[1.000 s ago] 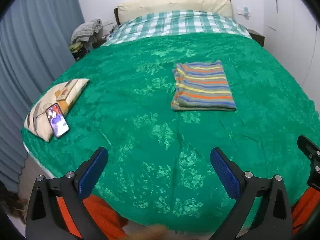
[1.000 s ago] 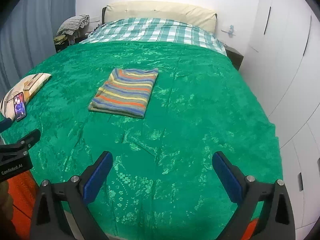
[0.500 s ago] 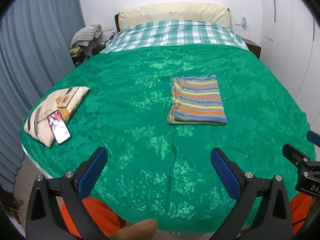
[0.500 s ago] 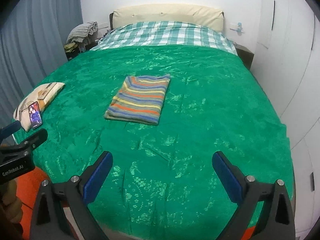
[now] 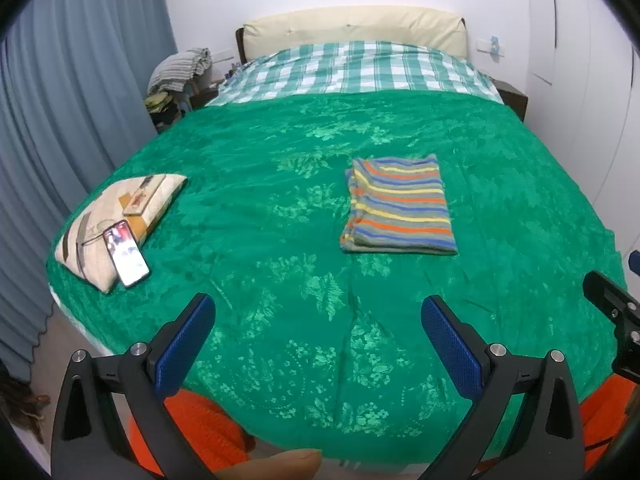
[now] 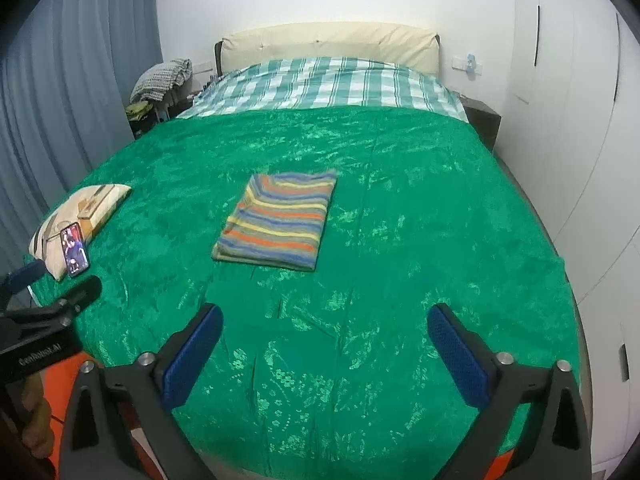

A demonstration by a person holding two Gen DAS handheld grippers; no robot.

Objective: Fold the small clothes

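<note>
A striped garment (image 5: 398,206), folded into a neat rectangle, lies flat in the middle of the green bedspread (image 5: 280,208); it also shows in the right wrist view (image 6: 278,222). My left gripper (image 5: 318,328) is open and empty, held above the bed's near edge, well short of the garment. My right gripper (image 6: 325,336) is open and empty too, at the near edge, to the right of the left one. The right gripper's body (image 5: 612,308) shows at the right edge of the left wrist view, and the left gripper's body (image 6: 44,320) at the left edge of the right wrist view.
A cream pillow (image 5: 108,216) with a lit phone (image 5: 126,252) and a small box lies at the bed's left edge. Checked bedding (image 5: 352,72) and a headboard are at the far end. Grey curtains (image 5: 60,120) hang left, white wardrobes (image 6: 580,120) stand right.
Both grippers have drawn back and up from the bed, so the garment looks smaller and farther away. Both stay open. The garment has not moved.
</note>
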